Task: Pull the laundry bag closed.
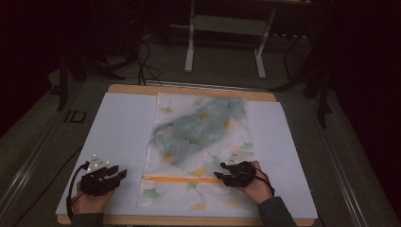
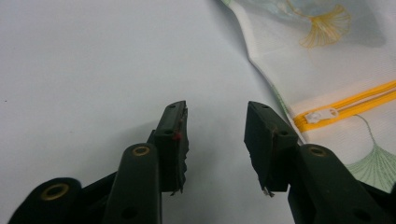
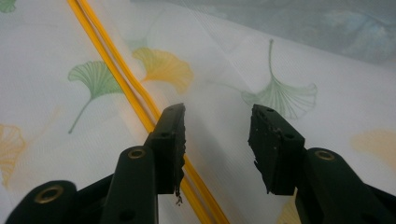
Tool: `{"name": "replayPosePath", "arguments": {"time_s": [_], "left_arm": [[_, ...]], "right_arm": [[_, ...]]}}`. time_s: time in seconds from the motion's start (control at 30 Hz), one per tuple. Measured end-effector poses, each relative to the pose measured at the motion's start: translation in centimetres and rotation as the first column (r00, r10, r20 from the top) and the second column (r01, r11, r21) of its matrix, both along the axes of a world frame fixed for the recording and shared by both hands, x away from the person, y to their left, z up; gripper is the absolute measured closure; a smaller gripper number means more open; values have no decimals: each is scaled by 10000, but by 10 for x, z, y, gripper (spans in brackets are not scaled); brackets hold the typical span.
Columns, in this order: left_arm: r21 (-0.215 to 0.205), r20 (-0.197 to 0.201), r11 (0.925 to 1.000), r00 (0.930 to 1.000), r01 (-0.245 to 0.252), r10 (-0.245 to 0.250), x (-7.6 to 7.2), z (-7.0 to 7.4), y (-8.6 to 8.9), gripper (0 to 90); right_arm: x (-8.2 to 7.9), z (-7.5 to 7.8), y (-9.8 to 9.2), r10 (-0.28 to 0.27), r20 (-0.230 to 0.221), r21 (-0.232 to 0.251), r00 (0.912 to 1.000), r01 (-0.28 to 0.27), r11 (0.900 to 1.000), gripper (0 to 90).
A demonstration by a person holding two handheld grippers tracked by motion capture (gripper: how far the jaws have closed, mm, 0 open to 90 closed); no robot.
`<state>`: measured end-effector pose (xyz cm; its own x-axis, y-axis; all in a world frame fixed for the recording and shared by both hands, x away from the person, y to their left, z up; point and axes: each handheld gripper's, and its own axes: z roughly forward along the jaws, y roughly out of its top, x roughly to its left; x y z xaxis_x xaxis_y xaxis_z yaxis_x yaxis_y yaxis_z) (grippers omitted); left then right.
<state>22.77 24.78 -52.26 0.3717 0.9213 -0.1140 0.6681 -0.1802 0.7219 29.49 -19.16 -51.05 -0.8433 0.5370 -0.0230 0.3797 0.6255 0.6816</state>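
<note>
Left gripper (image 1: 119,173) low over the bare white surface (image 1: 118,132) near its front left corner, jaws well apart with nothing between them, pointed toward the left edge of the mesh bag (image 1: 198,142). In the left gripper view, white zipper pull (image 2: 320,114) at the end of the orange zipper (image 2: 355,102), just right of the right jaw, not touched. Right gripper (image 1: 222,176) near the front edge, right of centre, resting over the bag at the right end of the zipper (image 1: 182,179). In the right gripper view, jaws spread wide and empty above the leaf-printed mesh (image 3: 280,93), left jaw lying across the orange zipper (image 3: 126,84). Bag flat down the middle of the surface, from back edge to near the front edge, grey-green cloth (image 1: 198,130) showing through its upper half.
</note>
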Motion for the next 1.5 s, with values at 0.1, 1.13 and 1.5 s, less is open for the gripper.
{"name": "replayPosePath", "arguments": {"time_s": [0.1,1.13,1.5], "left_arm": [[18,5,10000,10000,10,-10,0,0,0,604],[143,-150,9998,9998,123,-121,1,-3,-3,557],[307,-287,9994,9995,136,-127,3,-4,-4,524]], "right_arm": [[1,0,5,120,24,-62,9999,-120,9999,556],[6,-7,53,985,-275,210,9948,-980,9950,551],[8,-10,66,1392,-402,116,9895,-1388,9902,559]]}}
